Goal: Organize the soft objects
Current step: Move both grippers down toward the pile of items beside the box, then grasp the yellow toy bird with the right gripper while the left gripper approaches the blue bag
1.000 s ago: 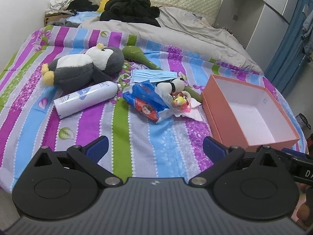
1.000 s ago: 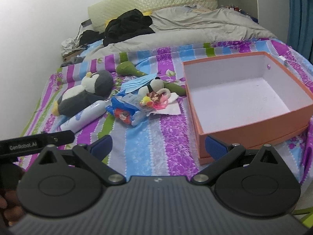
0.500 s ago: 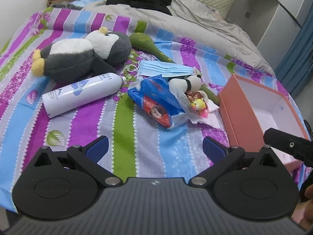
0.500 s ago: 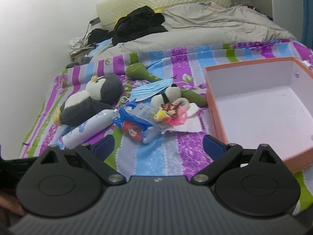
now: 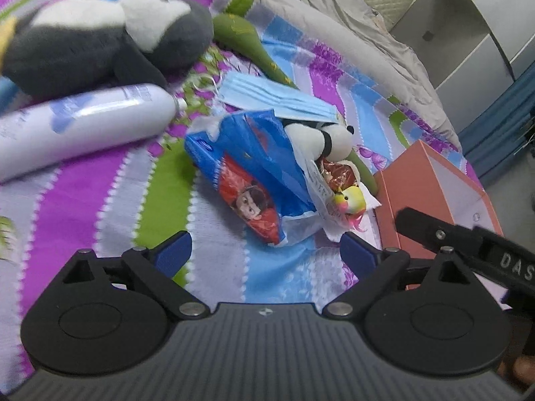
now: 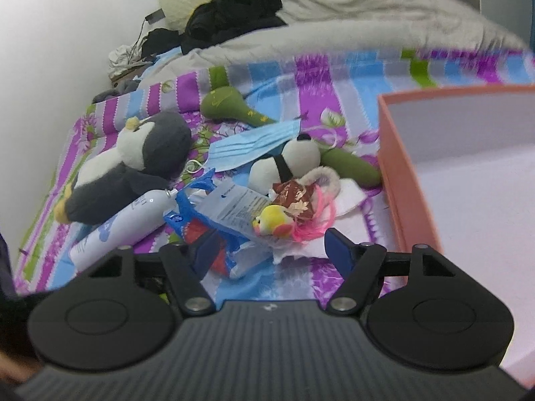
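Both my cams sit behind the fingers, looking forward and steeply down at the striped bedspread [image 5: 160, 180], close in.

Left wrist cam: my left gripper [image 5: 265, 250] at frame bottom, aimed at the blue snack bag [image 5: 254, 167]; grey penguin plush [image 5: 100, 33] upper left, orange box [image 5: 431, 187] at right edge. My right gripper's black body cuts in at lower right.

Right wrist cam: my right gripper [image 6: 267, 247] low in frame, box wall [image 6: 401, 180] filling the right, headboard end of the bed far off.

Shared: bag, penguin [image 6: 133, 163], blue face mask [image 5: 277, 98] [image 6: 250, 145], box.
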The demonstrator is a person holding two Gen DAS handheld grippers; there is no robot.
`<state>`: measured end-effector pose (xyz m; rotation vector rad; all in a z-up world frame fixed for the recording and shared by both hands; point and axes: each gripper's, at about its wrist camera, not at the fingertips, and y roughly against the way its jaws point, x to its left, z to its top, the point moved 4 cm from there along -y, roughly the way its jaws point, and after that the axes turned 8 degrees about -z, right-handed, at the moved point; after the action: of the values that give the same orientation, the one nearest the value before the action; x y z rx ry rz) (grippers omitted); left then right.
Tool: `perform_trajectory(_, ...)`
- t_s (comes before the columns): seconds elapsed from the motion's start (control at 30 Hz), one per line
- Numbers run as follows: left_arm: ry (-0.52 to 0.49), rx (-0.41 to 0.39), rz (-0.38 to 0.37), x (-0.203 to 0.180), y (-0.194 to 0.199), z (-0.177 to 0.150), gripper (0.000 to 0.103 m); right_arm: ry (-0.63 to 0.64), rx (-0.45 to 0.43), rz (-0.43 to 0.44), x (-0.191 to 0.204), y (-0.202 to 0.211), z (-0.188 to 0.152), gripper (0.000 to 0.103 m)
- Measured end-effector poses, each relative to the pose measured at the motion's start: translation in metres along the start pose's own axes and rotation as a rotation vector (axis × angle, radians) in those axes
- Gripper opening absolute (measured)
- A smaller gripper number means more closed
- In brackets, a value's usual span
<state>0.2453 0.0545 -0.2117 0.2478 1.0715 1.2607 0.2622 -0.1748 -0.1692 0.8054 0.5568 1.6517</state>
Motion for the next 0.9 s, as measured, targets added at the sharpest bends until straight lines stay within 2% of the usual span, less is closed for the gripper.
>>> perform_trajectory(0.27,0.065,0.039,-0.052,0.013,-0.053,-0.003,0.088,-0.034,0.054,0.01,-0.003,-0.046,0.007,0.072)
perform_trajectory(0.37,0.075,0.036,-0.057,0.017,-0.066,-0.002,0.079,-0.034,0.075,0.033,-0.002,-0.056,0.008,0.071)
perform_trajectory(0.47,0.104,0.044,-0.085,0.02,-0.075,-0.003,0.067,-0.031,0.096,0.054,0.0,-0.065,0.007,0.066)
perform_trajectory(0.5,0.11,0.048,-0.087,0.021,-0.079,-0.003,0.061,-0.034,0.105,0.059,0.0,-0.069,0.006,0.062)
perform_trajectory(0.53,0.117,0.05,-0.086,0.022,-0.082,-0.003,0.058,-0.032,0.117,0.059,0.001,-0.072,0.006,0.053)
perform_trajectory(0.6,0.128,0.044,-0.105,0.022,-0.085,-0.002,0.049,-0.031,0.134,0.05,0.001,-0.076,0.004,0.049)
perform_trajectory(0.77,0.14,0.033,-0.119,0.019,-0.088,-0.003,0.035,-0.029,0.136,0.05,-0.002,-0.073,0.005,0.048)
perform_trajectory(0.9,0.126,0.012,-0.112,0.013,-0.08,-0.001,0.027,-0.022,0.122,0.045,-0.003,-0.062,0.005,0.048)
